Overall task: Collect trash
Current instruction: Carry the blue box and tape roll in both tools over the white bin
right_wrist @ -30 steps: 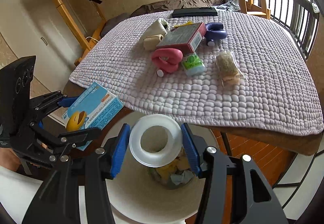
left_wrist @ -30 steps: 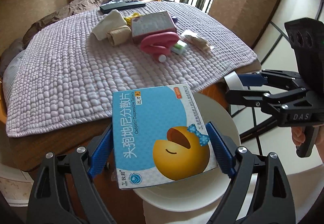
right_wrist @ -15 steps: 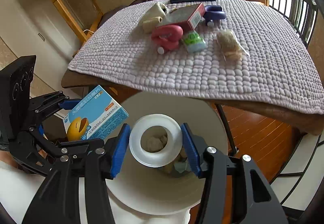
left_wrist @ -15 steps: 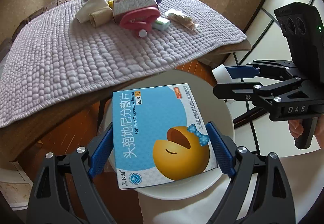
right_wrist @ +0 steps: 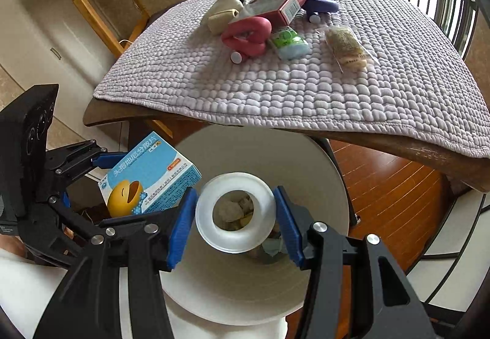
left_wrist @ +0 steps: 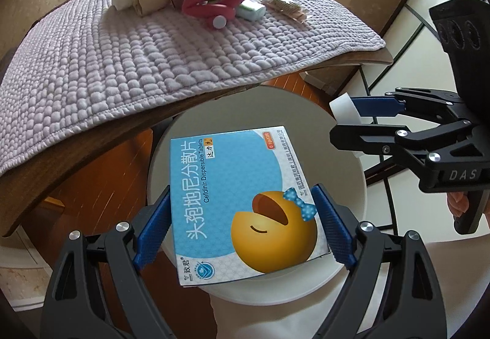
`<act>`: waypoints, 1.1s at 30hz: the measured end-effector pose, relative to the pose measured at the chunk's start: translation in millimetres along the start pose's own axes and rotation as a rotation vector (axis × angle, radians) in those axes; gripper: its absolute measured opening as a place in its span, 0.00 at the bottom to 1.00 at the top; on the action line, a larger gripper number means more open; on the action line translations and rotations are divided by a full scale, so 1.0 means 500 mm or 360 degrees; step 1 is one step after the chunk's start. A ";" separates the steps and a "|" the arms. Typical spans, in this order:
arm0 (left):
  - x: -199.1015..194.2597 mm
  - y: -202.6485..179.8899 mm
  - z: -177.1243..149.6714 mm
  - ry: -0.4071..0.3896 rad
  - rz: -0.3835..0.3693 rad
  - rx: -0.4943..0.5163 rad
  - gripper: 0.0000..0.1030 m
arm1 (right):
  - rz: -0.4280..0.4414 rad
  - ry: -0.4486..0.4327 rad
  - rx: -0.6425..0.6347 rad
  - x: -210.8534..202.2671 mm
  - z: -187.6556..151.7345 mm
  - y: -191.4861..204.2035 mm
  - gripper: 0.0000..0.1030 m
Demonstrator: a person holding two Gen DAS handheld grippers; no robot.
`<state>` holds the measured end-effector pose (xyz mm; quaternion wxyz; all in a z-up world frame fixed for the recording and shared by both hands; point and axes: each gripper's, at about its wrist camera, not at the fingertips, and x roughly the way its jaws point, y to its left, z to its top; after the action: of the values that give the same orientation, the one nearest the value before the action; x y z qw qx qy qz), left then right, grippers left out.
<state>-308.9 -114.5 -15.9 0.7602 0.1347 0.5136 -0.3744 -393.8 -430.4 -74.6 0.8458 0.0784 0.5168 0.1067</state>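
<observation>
Both tongs lower; bin's point(right_wrist: 321, 155) trash point(right_wrist: 235, 210) right-view only.

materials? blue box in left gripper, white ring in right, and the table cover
Blue box: printed cardboard by the look, slightly glossy, with sharp folded edges. White ring: probably a tape roll, smooth translucent white; plastic or paper core, can't tell. Table cover: soft lilac fabric, bubbly quilted texture, stitched hem.

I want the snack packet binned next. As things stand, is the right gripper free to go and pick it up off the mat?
Probably not yet: the right gripper is shut on a white tape roll above the bin. The snack packet itself lies uncovered on the mat.
</observation>
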 end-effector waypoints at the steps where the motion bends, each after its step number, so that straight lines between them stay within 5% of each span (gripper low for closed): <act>1: 0.005 0.000 0.000 0.0003 0.0010 -0.0006 0.86 | -0.0012 0.0000 0.0000 0.003 -0.001 0.001 0.50; 33: 0.114 -0.008 -0.019 0.0099 0.0098 -0.0060 0.86 | -0.0118 0.0088 -0.0022 0.115 0.011 0.020 0.50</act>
<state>-307.3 -135.8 -69.6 0.7575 0.1477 0.5395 -0.3367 -364.5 -405.8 -119.0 0.8351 0.0504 0.5417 0.0811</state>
